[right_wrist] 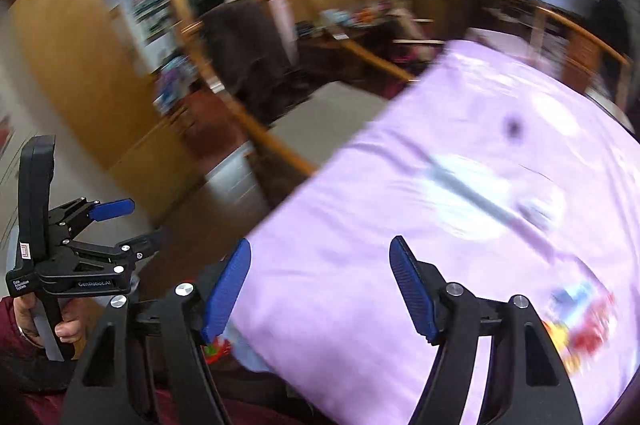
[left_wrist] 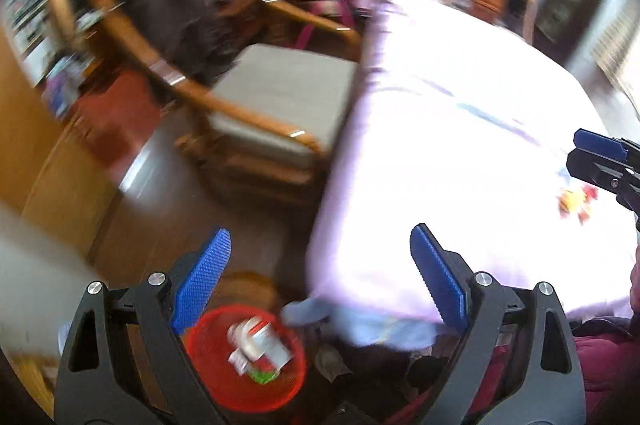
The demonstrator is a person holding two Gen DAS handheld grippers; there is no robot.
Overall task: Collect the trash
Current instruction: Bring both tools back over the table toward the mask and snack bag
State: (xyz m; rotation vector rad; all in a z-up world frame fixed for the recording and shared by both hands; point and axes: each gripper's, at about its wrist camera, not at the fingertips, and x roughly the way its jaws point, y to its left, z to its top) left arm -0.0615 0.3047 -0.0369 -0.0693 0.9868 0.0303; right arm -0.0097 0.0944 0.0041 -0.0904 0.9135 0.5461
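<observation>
A red mesh bin (left_wrist: pixel 244 361) stands on the floor below my left gripper (left_wrist: pixel 320 265), with crumpled white and green wrappers (left_wrist: pixel 256 349) inside. My left gripper is open and empty above the bin, beside the table edge. A colourful red and yellow wrapper (left_wrist: pixel 576 203) lies on the pale purple tablecloth (left_wrist: pixel 440 165); it also shows in the right wrist view (right_wrist: pixel 580 325), right of my right gripper (right_wrist: pixel 320 269). My right gripper is open and empty over the cloth. The right gripper (left_wrist: pixel 600 157) shows at the left view's right edge, the left gripper (right_wrist: pixel 108 225) at the right view's left.
A wooden armchair with a grey cushion (left_wrist: pixel 280 101) stands left of the table. A dark garment (left_wrist: pixel 168 17) hangs on its back. Wooden cabinets (right_wrist: pixel 80 85) line the left wall. A long dark thin item (right_wrist: pixel 480 201) lies on the cloth. Both views are motion-blurred.
</observation>
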